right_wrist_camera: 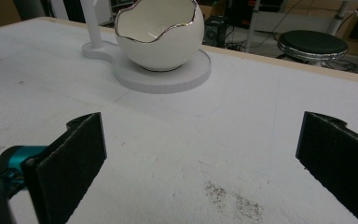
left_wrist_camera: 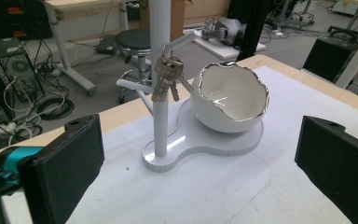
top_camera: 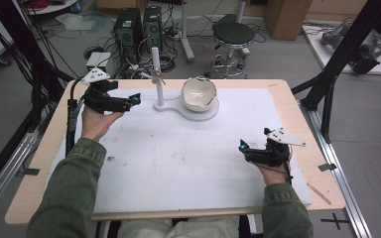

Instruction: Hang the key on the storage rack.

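Left tongs (top_camera: 135,99) sit up at the far left of the bench, held in the person's left hand (top_camera: 97,121), jaws spread wide and gripping nothing. In the left gripper view both black pads stand far apart, with the stand framed between them. Right tongs (top_camera: 243,147) are over on the near right, in the right hand (top_camera: 273,173), hovering just above the white mat (top_camera: 178,163). Jaws wide open here too, nothing between them but bare mat and a dark speckled smudge (right_wrist_camera: 235,200).

Out from the left tongs now: just to their right stands a white post (top_camera: 157,74) on a flat white base (top_camera: 188,111), at the far middle of the bench. A bunch of keys (left_wrist_camera: 168,77) hangs from a peg on that post, dangling free, close beside the bowl. The bowl (top_camera: 198,93) is white, egg-shaped with a jagged silver rim, and sits on the round end of the same base, tipped a little toward the post. Its inside looks empty in both gripper views.

The right tongs point toward the bowl from well back. The mat covers most of the wooden bench (top_camera: 297,99). Beyond the far edge, a black round stool (top_camera: 234,34) and computer towers (top_camera: 139,25) stand on the floor among cables.
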Demonstrator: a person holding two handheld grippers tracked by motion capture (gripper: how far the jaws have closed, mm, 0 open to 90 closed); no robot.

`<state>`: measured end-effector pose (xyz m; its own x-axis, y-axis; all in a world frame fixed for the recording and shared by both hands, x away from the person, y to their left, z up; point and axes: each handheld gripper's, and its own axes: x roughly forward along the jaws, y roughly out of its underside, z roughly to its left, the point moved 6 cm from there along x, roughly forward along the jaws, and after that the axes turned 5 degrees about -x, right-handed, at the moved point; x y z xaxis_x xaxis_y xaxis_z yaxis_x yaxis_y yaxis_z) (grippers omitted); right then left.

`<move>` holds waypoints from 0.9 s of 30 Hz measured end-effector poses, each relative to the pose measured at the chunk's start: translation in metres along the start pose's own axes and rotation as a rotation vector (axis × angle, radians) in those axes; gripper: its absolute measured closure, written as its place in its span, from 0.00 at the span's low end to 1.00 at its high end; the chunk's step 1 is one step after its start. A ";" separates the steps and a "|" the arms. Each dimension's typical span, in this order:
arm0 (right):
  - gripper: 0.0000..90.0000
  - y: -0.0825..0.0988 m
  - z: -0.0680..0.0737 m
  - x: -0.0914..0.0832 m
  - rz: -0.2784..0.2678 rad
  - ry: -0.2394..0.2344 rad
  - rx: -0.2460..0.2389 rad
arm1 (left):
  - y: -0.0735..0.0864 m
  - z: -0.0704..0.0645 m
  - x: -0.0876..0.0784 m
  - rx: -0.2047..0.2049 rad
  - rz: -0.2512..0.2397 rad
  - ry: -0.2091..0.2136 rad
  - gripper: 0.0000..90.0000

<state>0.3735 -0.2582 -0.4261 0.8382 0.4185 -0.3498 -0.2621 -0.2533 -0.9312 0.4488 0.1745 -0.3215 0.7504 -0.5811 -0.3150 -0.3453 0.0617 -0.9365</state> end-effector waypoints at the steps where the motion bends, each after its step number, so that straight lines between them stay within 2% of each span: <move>1: 0.01 0.000 0.000 0.000 0.000 0.001 0.004 | 0.004 0.000 0.000 -0.001 0.005 0.003 0.02; 10: 0.01 0.000 -0.001 -0.001 -0.001 0.003 0.000 | 0.022 0.000 -0.005 -0.024 0.004 0.000 0.02; 15: 0.01 0.000 0.000 -0.001 0.001 0.003 0.001 | 0.037 0.005 -0.010 -0.027 0.032 -0.013 0.02; 20: 0.01 0.000 -0.001 -0.001 0.000 0.003 -0.001 | 0.045 0.013 -0.021 -0.036 0.021 -0.042 0.02; 23: 0.01 0.000 0.000 -0.001 0.003 0.000 0.000 | 0.050 0.018 -0.031 -0.039 -0.007 -0.076 0.02; 27: 0.01 0.001 0.001 -0.001 0.005 -0.001 -0.002 | 0.055 0.022 -0.037 -0.047 -0.009 -0.095 0.02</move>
<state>0.3723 -0.2583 -0.4263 0.8365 0.4181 -0.3541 -0.2650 -0.2570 -0.9294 0.4143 0.2178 -0.3648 0.8027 -0.5020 -0.3220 -0.3628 0.0174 -0.9317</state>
